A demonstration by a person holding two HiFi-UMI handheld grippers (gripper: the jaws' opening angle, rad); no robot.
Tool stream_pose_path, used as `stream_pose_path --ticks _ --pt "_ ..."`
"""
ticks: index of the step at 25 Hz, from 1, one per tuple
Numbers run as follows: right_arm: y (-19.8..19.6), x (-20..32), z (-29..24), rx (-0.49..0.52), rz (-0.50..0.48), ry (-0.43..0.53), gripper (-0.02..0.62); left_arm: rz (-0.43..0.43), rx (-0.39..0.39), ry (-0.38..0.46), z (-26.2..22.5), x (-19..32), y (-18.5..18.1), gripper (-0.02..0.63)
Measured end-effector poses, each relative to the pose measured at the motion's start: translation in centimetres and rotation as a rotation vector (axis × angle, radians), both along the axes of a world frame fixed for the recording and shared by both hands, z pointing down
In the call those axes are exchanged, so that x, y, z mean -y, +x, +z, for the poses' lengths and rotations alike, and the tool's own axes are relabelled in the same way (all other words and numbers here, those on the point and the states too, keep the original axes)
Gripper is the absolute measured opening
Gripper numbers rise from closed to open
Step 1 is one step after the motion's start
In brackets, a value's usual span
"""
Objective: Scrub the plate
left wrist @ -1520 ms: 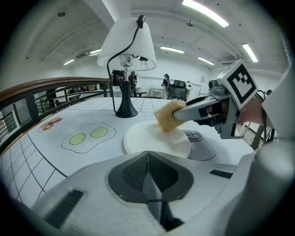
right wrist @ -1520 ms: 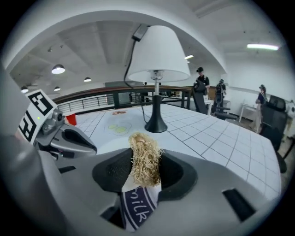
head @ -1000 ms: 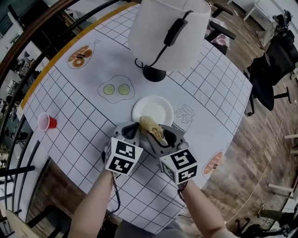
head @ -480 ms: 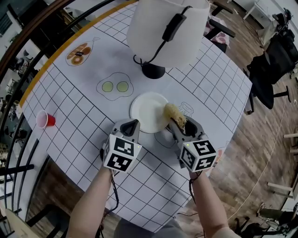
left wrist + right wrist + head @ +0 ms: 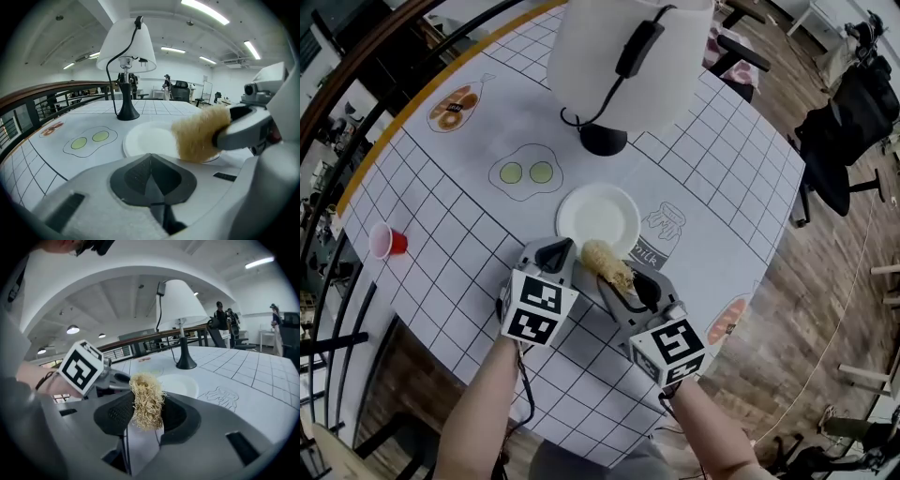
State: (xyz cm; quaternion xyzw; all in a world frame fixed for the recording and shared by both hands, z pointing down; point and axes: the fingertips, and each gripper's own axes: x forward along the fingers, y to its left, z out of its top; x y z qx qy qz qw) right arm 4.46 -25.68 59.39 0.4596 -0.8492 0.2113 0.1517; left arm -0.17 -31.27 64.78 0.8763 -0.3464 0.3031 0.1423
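A white plate (image 5: pixel 598 216) lies on the checked tablecloth in front of the lamp. My right gripper (image 5: pixel 631 287) is shut on a tan fibrous scrubber (image 5: pixel 607 262), which sits at the plate's near rim. The left gripper view shows the scrubber (image 5: pixel 199 136) over the near right part of the plate (image 5: pixel 147 139). My left gripper (image 5: pixel 559 251) is shut with nothing between its pads, its tip just short of the plate's near left rim. In the right gripper view the scrubber (image 5: pixel 146 399) stands clamped between the pads, and the plate (image 5: pixel 183 385) lies beyond it.
A tall lamp with a white shade (image 5: pixel 619 56) and black base (image 5: pixel 602 139) stands just behind the plate. A red cup (image 5: pixel 386 243) sits near the table's left edge. Egg (image 5: pixel 525 173) and jar (image 5: pixel 664 225) drawings are printed on the cloth. A black chair (image 5: pixel 848 122) stands off the table's right side.
The right gripper has swept the scrubber from the plate's right rim back left to its near rim. The left gripper has stayed at the near left rim.
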Motion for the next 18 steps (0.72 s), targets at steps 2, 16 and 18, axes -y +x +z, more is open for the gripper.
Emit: stream_pose_path --ticks 2,16,18 --pt "-1.0 -0.7 1.6 -0.016 -0.032 -0.039 0.156 0.0 0.006 -0.008 0.1 -0.1 0.0 0.014" --pt "7.3 0.9 1.7 -0.03 0.141 -0.022 0.156 0.051 0.05 0.006 0.4 -0.4 0.5 0.014" --pt "10.2 1.3 1.6 -0.065 0.216 0.01 0.156 0.048 0.059 0.003 0.6 -0.3 0.6 0.014"
